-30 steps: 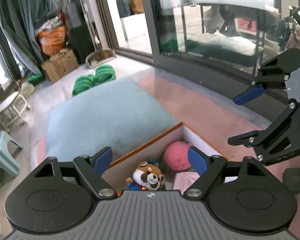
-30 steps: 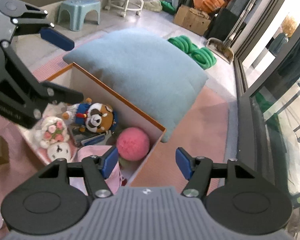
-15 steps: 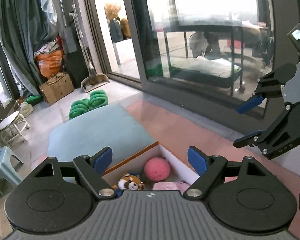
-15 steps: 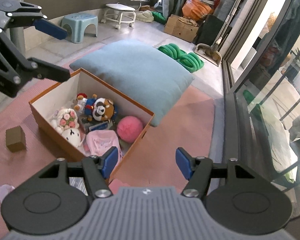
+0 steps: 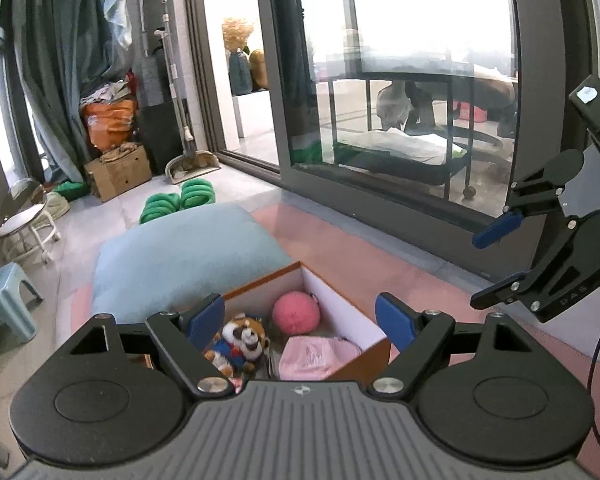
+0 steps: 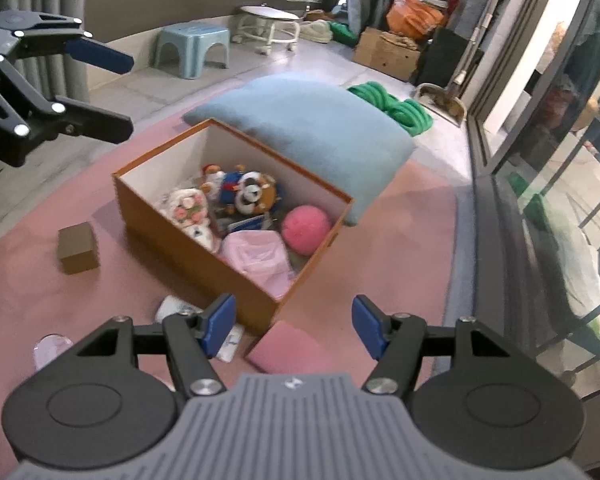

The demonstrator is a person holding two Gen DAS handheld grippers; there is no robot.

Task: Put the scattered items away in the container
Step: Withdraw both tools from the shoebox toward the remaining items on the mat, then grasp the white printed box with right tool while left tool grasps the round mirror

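Right gripper (image 6: 293, 330) and left gripper (image 5: 300, 320): both released, empty, held clear above orange box (image 6: 188, 256), likely choosing next pick. Box at 12 o'clock holds plush toys, pink ball (image 6: 306, 230). Brown block (image 6: 77, 249) outside at 9 o'clock; pink pad (image 6: 290, 354) at 6.

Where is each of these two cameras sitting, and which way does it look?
Left wrist: rides the left tongs, looking down over the orange box toward the glass door; right tongs show at its right.
Right wrist: rides the right tongs, looking down at the box; left tongs show at left.
Shared: box, pink ball, blue cushion.
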